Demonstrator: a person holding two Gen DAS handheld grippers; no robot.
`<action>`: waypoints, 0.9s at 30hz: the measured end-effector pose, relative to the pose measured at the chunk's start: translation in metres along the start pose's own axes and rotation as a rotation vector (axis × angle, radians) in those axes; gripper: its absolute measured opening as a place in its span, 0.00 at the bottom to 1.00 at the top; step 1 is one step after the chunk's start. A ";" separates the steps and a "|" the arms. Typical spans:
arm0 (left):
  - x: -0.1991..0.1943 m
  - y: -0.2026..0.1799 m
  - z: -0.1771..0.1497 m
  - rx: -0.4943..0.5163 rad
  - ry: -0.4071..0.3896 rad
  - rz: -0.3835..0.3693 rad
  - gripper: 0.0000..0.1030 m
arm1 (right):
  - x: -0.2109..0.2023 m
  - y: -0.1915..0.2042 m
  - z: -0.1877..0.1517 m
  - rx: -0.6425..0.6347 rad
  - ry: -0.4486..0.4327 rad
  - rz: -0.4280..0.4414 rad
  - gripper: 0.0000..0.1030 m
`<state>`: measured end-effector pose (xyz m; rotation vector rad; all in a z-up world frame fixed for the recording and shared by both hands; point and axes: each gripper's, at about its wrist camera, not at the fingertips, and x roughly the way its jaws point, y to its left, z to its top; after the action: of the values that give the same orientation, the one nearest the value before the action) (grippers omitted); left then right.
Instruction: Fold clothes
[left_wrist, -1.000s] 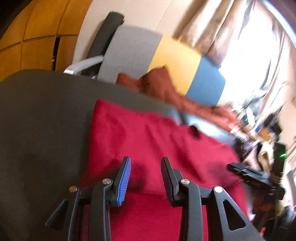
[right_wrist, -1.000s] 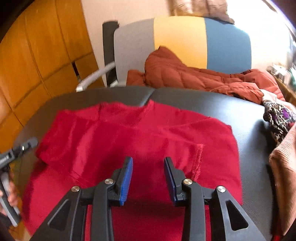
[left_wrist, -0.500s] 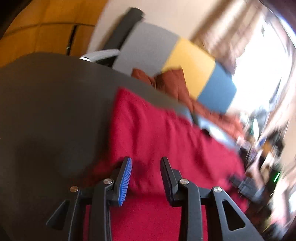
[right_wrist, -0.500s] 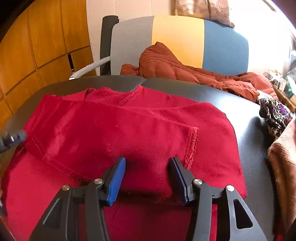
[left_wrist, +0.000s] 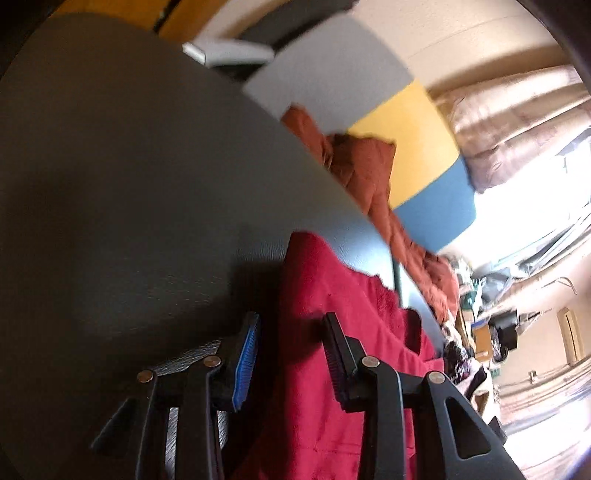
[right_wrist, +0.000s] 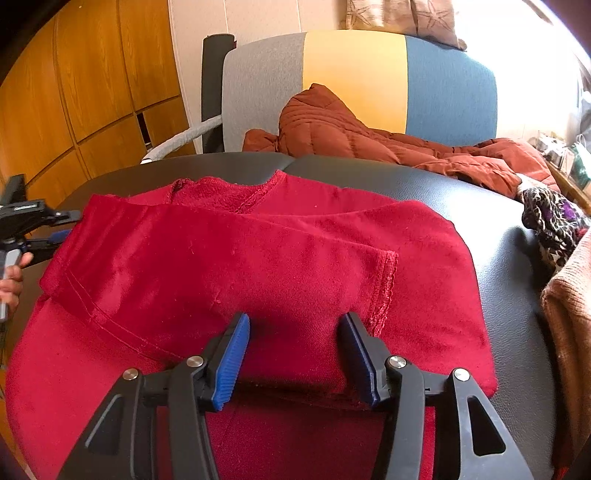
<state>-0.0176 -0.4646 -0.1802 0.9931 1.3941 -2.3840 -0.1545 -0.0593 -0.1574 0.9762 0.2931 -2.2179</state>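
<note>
**Grippers spread over a red garment on a dark bench**

Right gripper (right_wrist: 293, 350) is hanging at the bottom centre of its own view, its jaws having just been opening; they are now standing apart with the near edge of the folded red garment (right_wrist: 258, 266) lying between them, and the blue pads (right_wrist: 231, 363) are not pressing on the cloth. The garment is lying across the black bench (right_wrist: 517, 321), filling the middle of the frame, with a sleeve folded over its front and the neckline pointing toward the top.

Left gripper (left_wrist: 291, 354) is showing at the bottom of its tilted, blurred view, jaws partly spread, with the garment's (left_wrist: 332, 314) edge between the fingers; whether either pad is touching the cloth cannot be told. In the right wrist view that gripper (right_wrist: 55, 230) is sitting at the left edge, just beside the garment's left side, with a hand (right_wrist: 11, 280) below it.

Behind the bench, a grey, yellow and blue chair (right_wrist: 354, 81) is carrying a rust jacket (right_wrist: 351, 136). At the right edge, a patterned cloth (right_wrist: 550, 221) and a tan knit (right_wrist: 569, 314) are lying on the bench.
</note>
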 end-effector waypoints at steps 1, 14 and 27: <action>0.005 -0.002 0.001 0.002 0.007 -0.002 0.32 | 0.000 0.000 0.000 0.000 0.000 -0.001 0.52; 0.023 -0.055 -0.021 0.362 -0.163 0.416 0.10 | 0.005 0.015 0.004 -0.055 0.007 -0.050 0.54; -0.024 -0.091 -0.039 0.392 -0.287 0.488 0.26 | 0.007 0.015 0.004 -0.048 0.000 -0.048 0.56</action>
<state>-0.0266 -0.3876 -0.1147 0.8947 0.5184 -2.3296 -0.1503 -0.0753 -0.1583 0.9524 0.3722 -2.2439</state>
